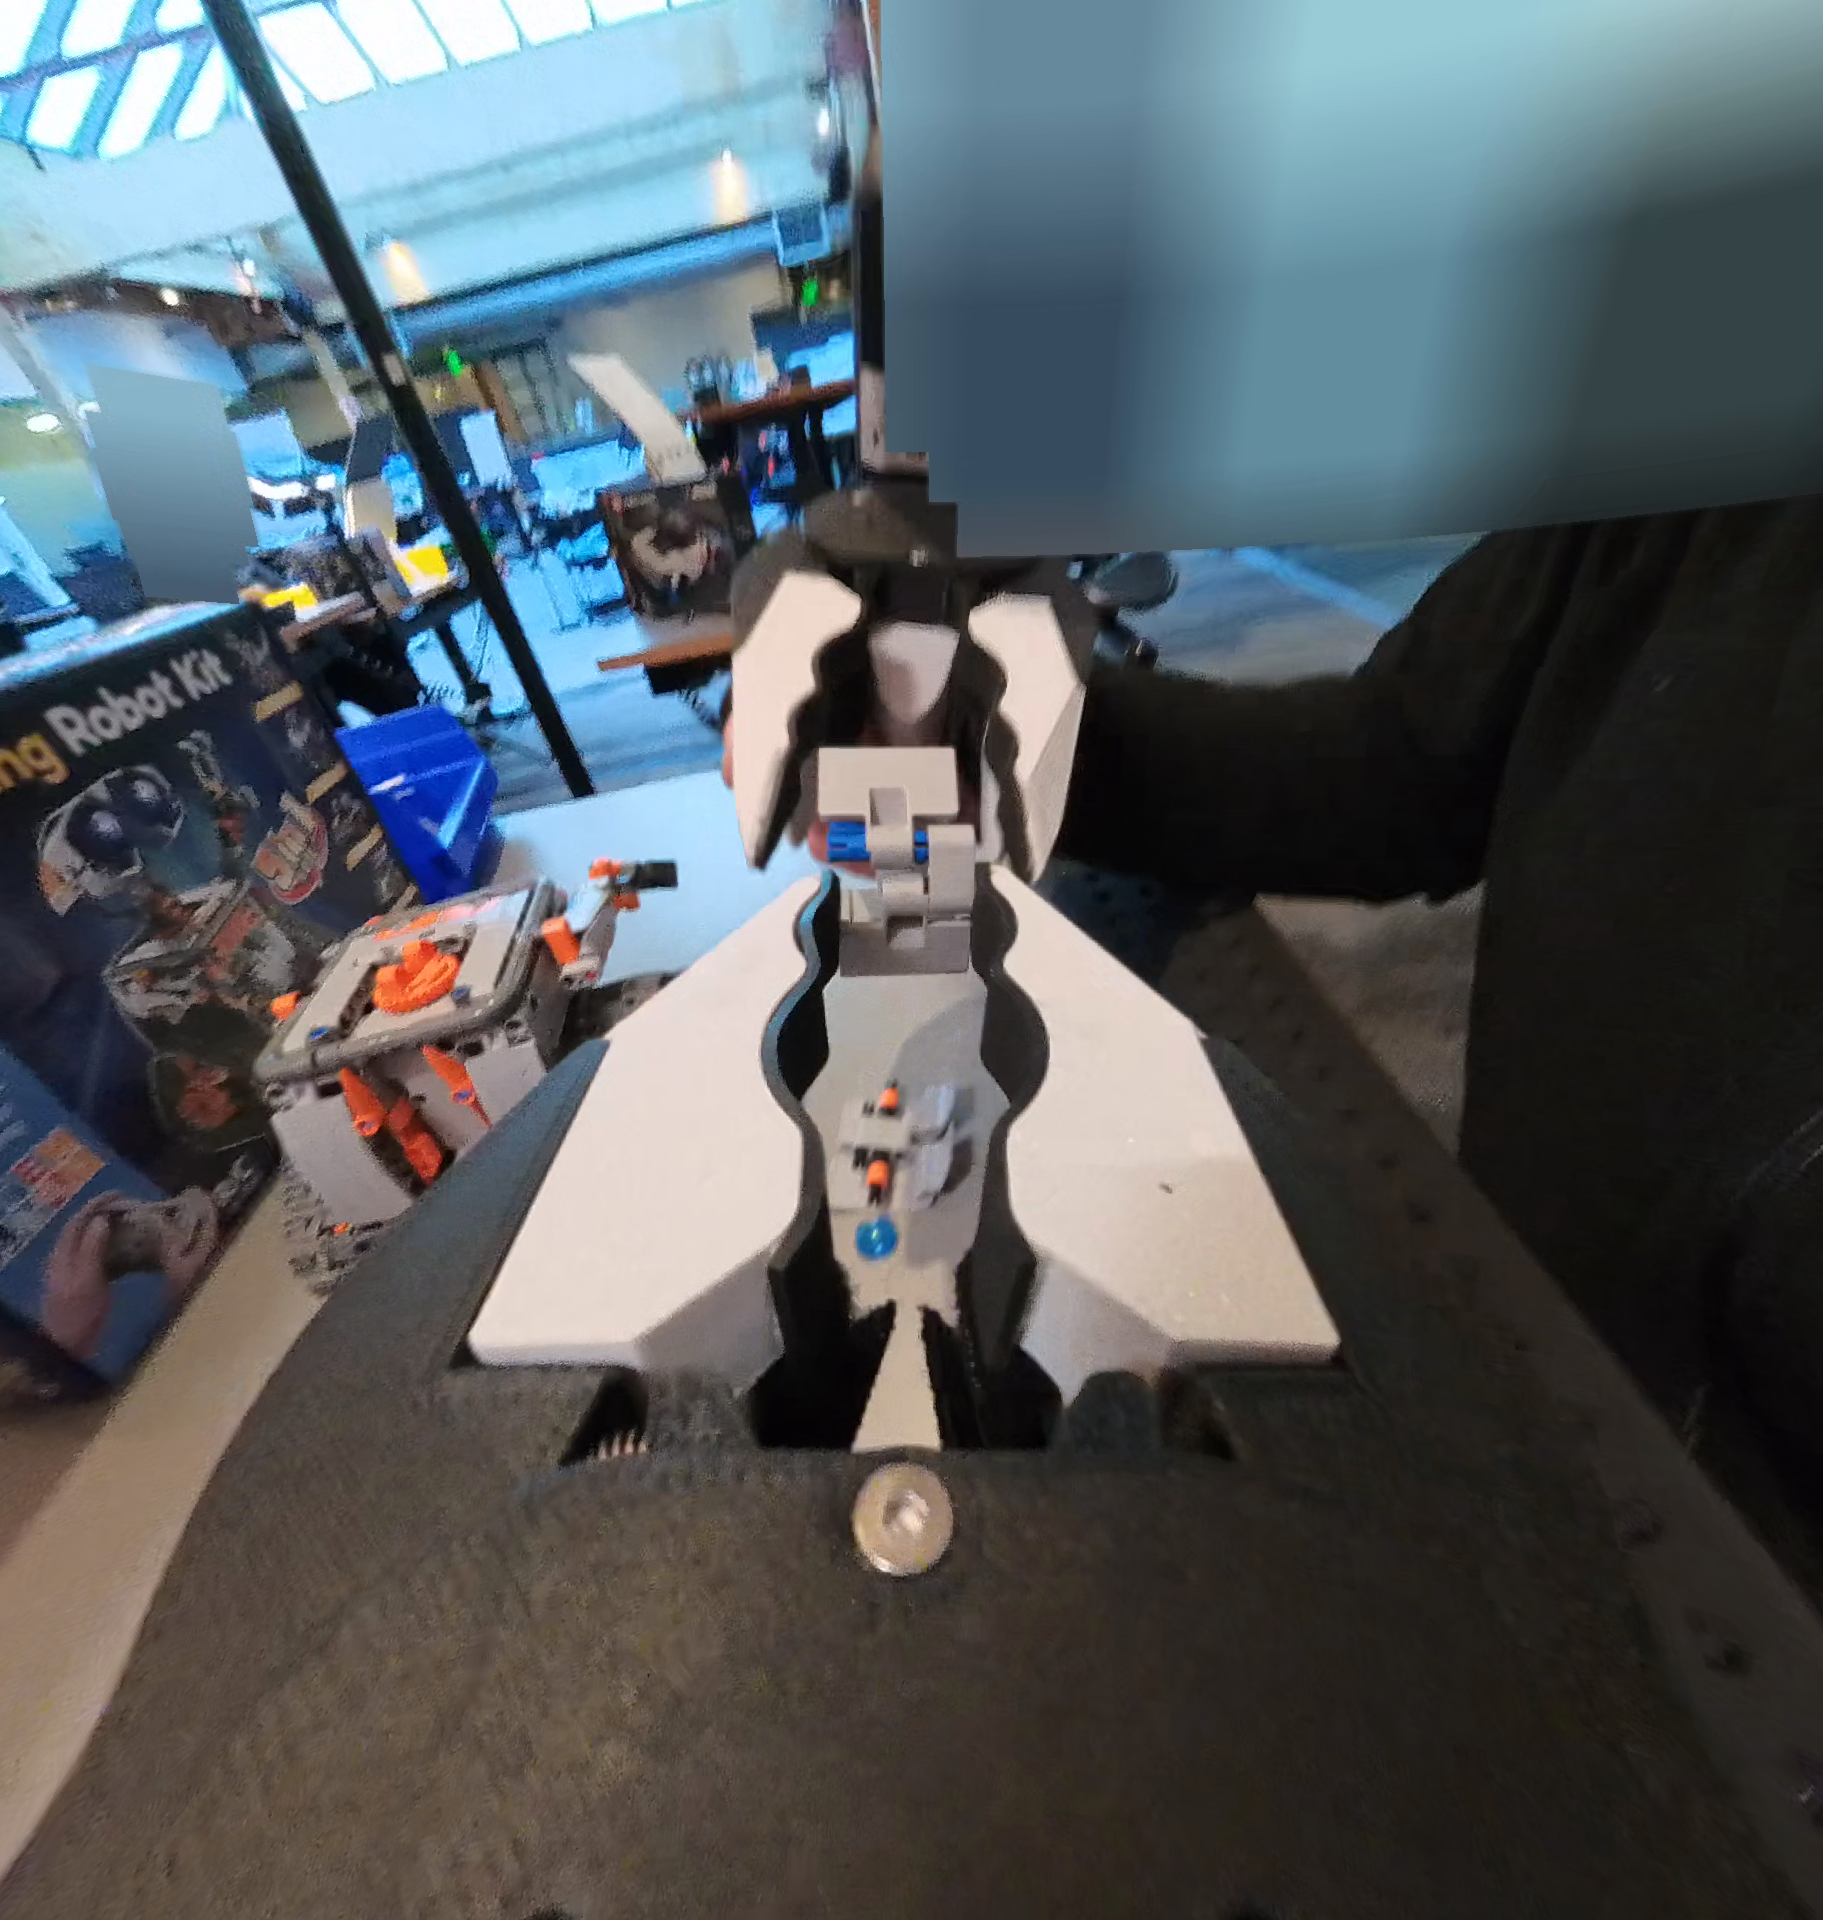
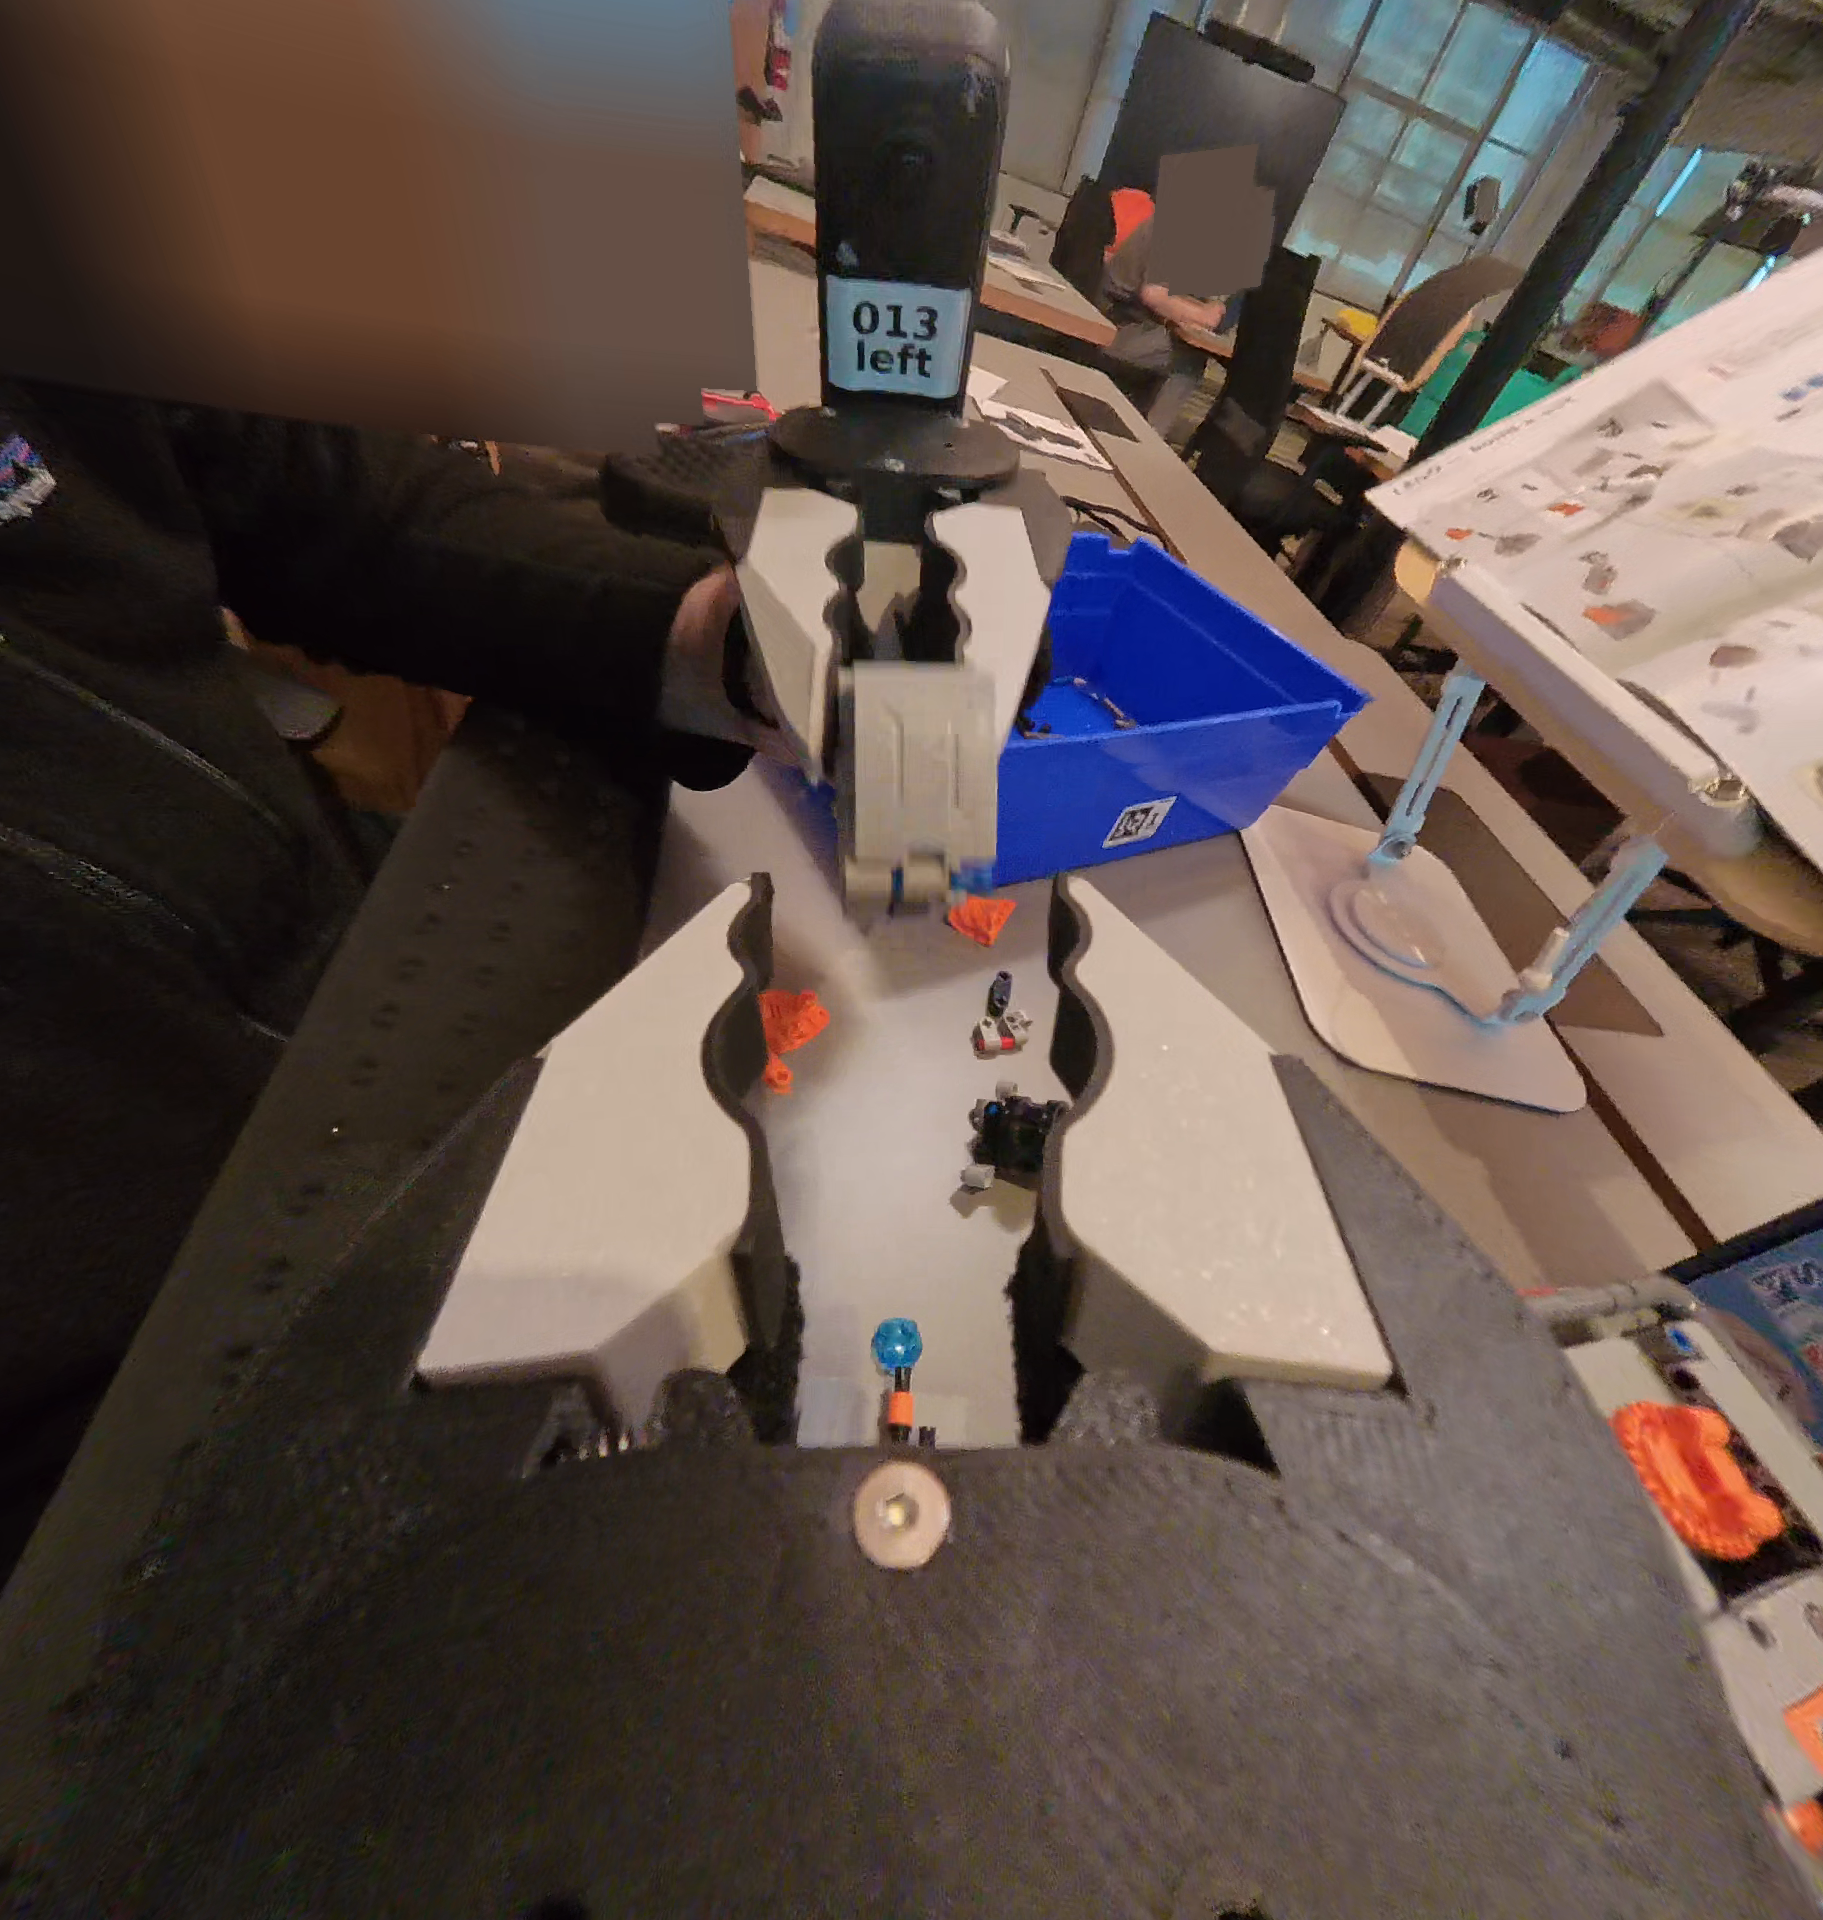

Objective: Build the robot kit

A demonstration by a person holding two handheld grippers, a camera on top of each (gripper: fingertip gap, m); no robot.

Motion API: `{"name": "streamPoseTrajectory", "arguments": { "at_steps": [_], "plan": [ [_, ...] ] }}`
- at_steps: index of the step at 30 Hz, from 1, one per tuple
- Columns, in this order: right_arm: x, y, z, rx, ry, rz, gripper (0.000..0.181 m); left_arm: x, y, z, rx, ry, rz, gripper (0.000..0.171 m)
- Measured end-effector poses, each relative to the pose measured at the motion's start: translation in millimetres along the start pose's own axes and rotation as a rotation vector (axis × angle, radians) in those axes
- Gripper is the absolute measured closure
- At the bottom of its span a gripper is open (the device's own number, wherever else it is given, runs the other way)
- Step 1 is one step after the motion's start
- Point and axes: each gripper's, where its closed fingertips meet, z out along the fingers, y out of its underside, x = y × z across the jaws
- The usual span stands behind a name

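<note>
My left gripper [image 1: 902, 899] is shut on a grey brick assembly [image 1: 891, 935] with a blue pin, held above the table. In the right wrist view the left gripper [image 2: 912, 758] faces me with that grey assembly [image 2: 917, 790] between its fingers. My right gripper [image 2: 907, 894] is open and empty, with its tips at the assembly's free end. In the left wrist view the right gripper [image 1: 902, 831] has its fingers spread on either side of the assembly's far end. A small grey piece with orange and blue pins [image 1: 902, 1153] lies on the table below.
A blue bin [image 2: 1146, 707] stands behind the grippers. Loose orange parts [image 2: 793, 1018], a black part [image 2: 1016, 1127] and a blue ball pin [image 2: 896, 1345] lie on the table. A part-built grey and orange model [image 1: 419, 1039] and a kit box [image 1: 107, 935] stand left. An instruction sheet on a stand [image 2: 1665, 520] is right. The tips of both grippers are at nearly the same place.
</note>
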Motion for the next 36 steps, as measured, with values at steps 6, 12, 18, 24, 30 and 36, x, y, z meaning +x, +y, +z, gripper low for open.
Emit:
{"name": "streamPoseTrajectory", "arguments": {
  "at_steps": [6,12,18,24,30,36],
  "plan": [
    [-3.8,1.5,14.2,0.02,-0.008,0.052,0.143,-1.4,-4.5,0.1,0.077,0.031,-0.039,0.148],
    [1.0,-5.8,7.1,0.077,0.008,0.083,0.158,-1.6,-2.4,-0.9,0.099,0.052,-0.036,0.148],
    [2.8,3.6,5.4,-0.026,0.064,-0.016,0.158,-3.4,7.5,1.7,0.041,0.035,-0.011,0.141],
    [6.8,20.0,3.7,-0.158,0.121,-0.117,0.158,-6.3,3.4,4.7,-0.015,-0.033,0.039,0.117],
    [2.6,23.4,9.5,-0.201,0.137,-0.185,0.157,-1.9,11.8,10.2,-0.085,-0.038,0.079,0.146],
    [-0.9,9.8,9.7,-0.103,0.115,-0.151,0.152,2.7,7.0,7.7,-0.043,0.006,0.057,0.146]
  ]
}}
